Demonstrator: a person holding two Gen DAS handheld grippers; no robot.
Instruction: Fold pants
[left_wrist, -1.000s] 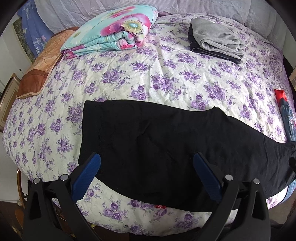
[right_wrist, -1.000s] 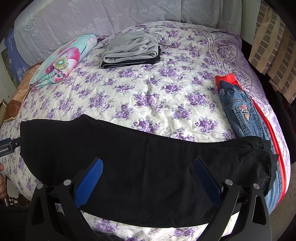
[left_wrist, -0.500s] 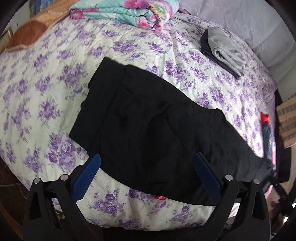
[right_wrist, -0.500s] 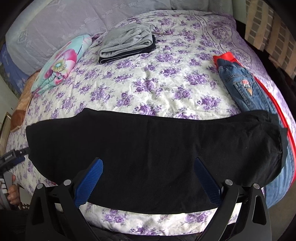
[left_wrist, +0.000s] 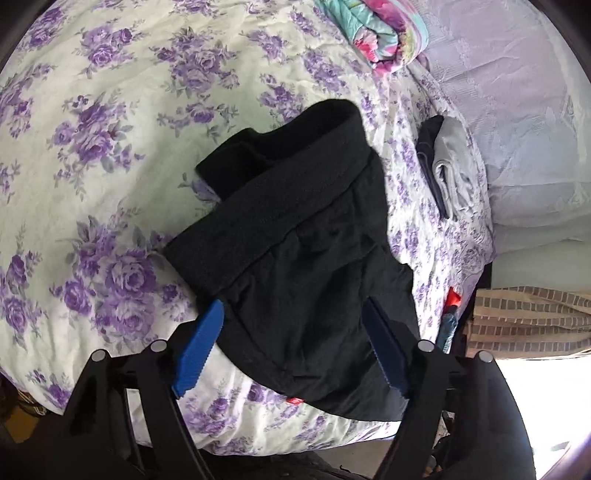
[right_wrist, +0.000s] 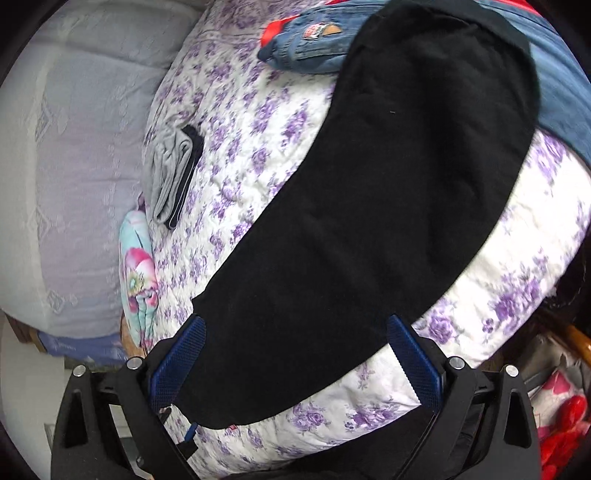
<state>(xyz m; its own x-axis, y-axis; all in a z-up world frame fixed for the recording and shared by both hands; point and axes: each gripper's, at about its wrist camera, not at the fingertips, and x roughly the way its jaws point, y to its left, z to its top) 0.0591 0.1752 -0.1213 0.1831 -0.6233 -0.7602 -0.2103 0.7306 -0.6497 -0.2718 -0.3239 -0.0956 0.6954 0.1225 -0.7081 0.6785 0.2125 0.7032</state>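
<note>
Left tongs (left_wrist: 291, 349) and right tongs (right_wrist: 293, 365) spread wide, gripping nothing, poised over black pants (right_wrist: 369, 206) lying lengthwise on floral bed (right_wrist: 517, 295). Soft, light, limp fabric, likely to sag and slide; best pinched at elastic waistband (left_wrist: 280, 199) and at leg cuffs.

One pair of black pants (left_wrist: 295, 236), one folded grey garment (right_wrist: 168, 173), one denim garment (right_wrist: 306, 48), one floral blanket (left_wrist: 384, 33), two tongs, one bed (left_wrist: 110, 110).
</note>
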